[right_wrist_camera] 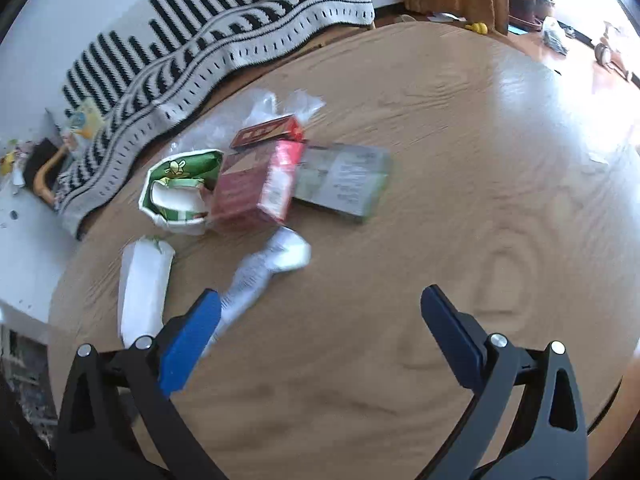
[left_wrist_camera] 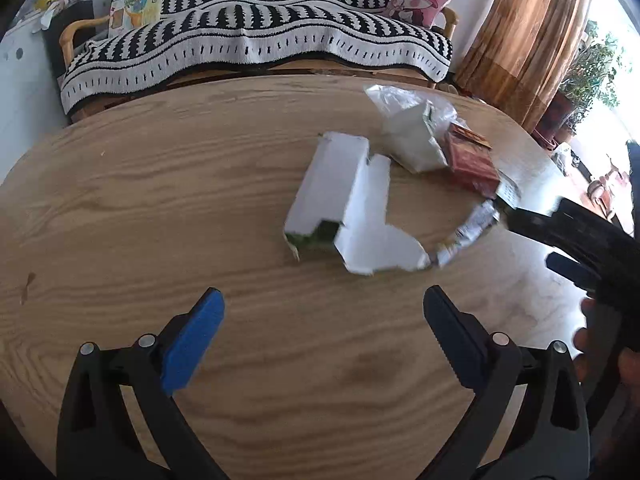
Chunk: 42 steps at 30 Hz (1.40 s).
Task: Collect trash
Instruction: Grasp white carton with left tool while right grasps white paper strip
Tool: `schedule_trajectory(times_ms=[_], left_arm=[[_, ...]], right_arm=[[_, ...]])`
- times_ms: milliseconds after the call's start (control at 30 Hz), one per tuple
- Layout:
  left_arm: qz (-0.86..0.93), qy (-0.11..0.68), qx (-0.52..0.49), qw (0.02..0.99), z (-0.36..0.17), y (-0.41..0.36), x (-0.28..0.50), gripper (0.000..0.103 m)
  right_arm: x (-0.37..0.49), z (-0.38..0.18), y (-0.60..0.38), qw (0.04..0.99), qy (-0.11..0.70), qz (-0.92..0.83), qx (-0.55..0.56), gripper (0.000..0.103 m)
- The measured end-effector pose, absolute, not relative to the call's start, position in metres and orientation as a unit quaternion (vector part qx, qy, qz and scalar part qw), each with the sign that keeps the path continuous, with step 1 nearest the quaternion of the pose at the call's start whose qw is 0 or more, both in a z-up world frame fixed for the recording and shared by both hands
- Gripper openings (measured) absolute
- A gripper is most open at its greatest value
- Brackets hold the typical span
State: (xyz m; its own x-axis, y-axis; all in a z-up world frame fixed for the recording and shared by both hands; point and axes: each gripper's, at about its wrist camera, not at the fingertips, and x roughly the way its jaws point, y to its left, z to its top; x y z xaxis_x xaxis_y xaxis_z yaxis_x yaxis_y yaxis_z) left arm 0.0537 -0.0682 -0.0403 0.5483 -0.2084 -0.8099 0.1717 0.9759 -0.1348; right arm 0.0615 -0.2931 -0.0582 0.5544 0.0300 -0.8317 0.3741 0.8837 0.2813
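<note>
- Trash sits in a loose pile on the wooden table (left_wrist_camera: 120, 208): flattened white carton (left_wrist_camera: 344, 200), red box (right_wrist_camera: 256, 184), green-and-white carton (right_wrist_camera: 180, 188), crumpled silver wrapper (right_wrist_camera: 272, 264).
- Left gripper (left_wrist_camera: 324, 320) is spread wide with nothing in it; the white carton lies just beyond its fingertips, not touching.
- Right gripper (right_wrist_camera: 320, 320) gapes wide too, empty; the wrapper's near end sits right beside its left finger (right_wrist_camera: 188, 344), the boxes farther off.

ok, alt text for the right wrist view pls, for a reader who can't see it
The open right gripper hovers over a wooden table, holding nothing. Ahead lies a cluster of trash: a crumpled white wrapper nearest, a red box, a green-and-white carton and clear plastic. A striped sofa stands behind.
</note>
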Motion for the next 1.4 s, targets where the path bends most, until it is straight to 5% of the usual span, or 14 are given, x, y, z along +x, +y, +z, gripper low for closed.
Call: schedule_trajectory(times_ms=[333,1267,1367,1400], left_arm=[[-0.111,0.475,-0.017,0.873,-0.063,-0.08,0.11,0.097],[-0.109,0.46,0.009,0.881,-0.068,-0.099,0.125,0.097],[-0.109,0.453,0.015,0.885,-0.068,-0.102,0.126,0.089],[-0.107,0.45,0.021,0.886,-0.067,-0.103,0.125,0.074]], right_arm=[[0.076,-0.081,-0.264,0.877,0.466,-0.11,0.024,0.096],[0.054,-0.08,-0.305,0.878,0.478,0.025,-0.015,0.098],[0.051,-0.08,-0.305,0.878,0.477,0.027,-0.017,0.098],[0.05,-0.08,-0.304,0.878,0.477,0.028,-0.018,0.098]])
